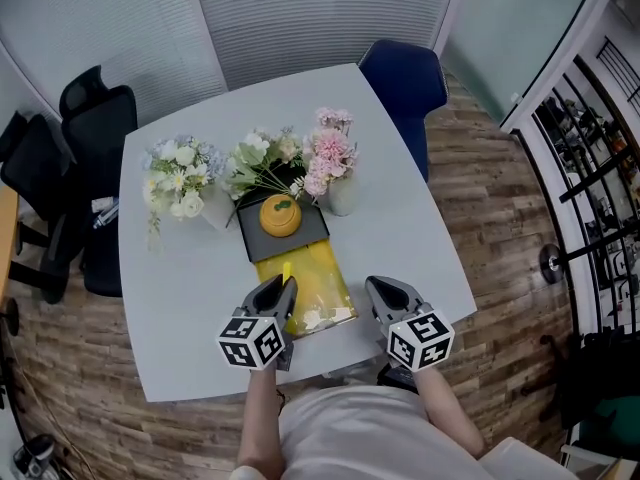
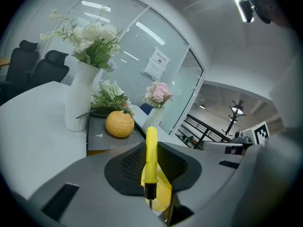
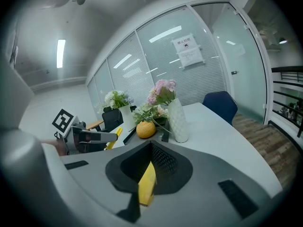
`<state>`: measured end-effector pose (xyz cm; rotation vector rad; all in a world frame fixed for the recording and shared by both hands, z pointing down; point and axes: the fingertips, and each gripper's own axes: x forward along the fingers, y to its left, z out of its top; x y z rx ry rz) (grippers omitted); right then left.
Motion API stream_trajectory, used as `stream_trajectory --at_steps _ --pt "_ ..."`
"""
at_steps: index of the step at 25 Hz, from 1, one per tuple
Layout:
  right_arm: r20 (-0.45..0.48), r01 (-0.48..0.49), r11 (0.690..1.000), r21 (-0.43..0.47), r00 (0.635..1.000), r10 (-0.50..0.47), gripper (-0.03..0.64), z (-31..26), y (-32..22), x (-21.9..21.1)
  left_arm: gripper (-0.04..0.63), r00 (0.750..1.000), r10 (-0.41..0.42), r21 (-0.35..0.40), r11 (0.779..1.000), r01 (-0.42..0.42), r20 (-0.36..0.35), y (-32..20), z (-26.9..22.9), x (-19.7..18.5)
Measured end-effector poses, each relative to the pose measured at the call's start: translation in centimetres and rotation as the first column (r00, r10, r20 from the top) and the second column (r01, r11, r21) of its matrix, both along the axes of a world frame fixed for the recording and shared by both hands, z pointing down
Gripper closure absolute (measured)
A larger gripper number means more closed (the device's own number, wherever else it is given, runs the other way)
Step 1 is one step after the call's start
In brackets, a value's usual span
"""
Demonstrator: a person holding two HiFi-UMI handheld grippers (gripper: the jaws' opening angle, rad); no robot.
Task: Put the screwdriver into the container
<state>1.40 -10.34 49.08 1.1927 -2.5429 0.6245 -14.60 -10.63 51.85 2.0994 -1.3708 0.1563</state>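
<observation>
1. The left tongs [image 1: 278,290] clamp the screwdriver [image 2: 151,155] upright over the yellow container [image 1: 318,286].
2. The right tongs [image 1: 380,293] are narrowly parted and empty, just beside the container's right edge.
3. Both are near the table's [image 1: 400,228] front edge, with bare tabletop on either side.
4. The screwdriver has a yellow handle and a black collar.
5. Only the head view shows the container whole.

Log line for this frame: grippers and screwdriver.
left gripper: shut on screwdriver | right gripper: yellow object between jaws, grip unclear | task: screwdriver not yet stowed

The posted notice [image 3: 185,45] is too small to read.
</observation>
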Motion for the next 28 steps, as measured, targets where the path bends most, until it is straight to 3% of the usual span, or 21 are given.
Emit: stream_trajectory --at_steps 16,28 --pt "-0.02 0.008 0.998 -0.059 1.0 -0.009 0.601 2.6 -2.0 0.3 0.52 1.0 0.014 -0.087 0.996 -0.013 0.01 -1.4 3.5 0.5" --pt "-0.039 -0.002 0.994 -0.107 0.999 -0.002 0.601 4.9 -3.2 1.1 0.52 0.997 0.067 -0.157 0.986 -0.061 0.034 -2.5 6.4 1.9"
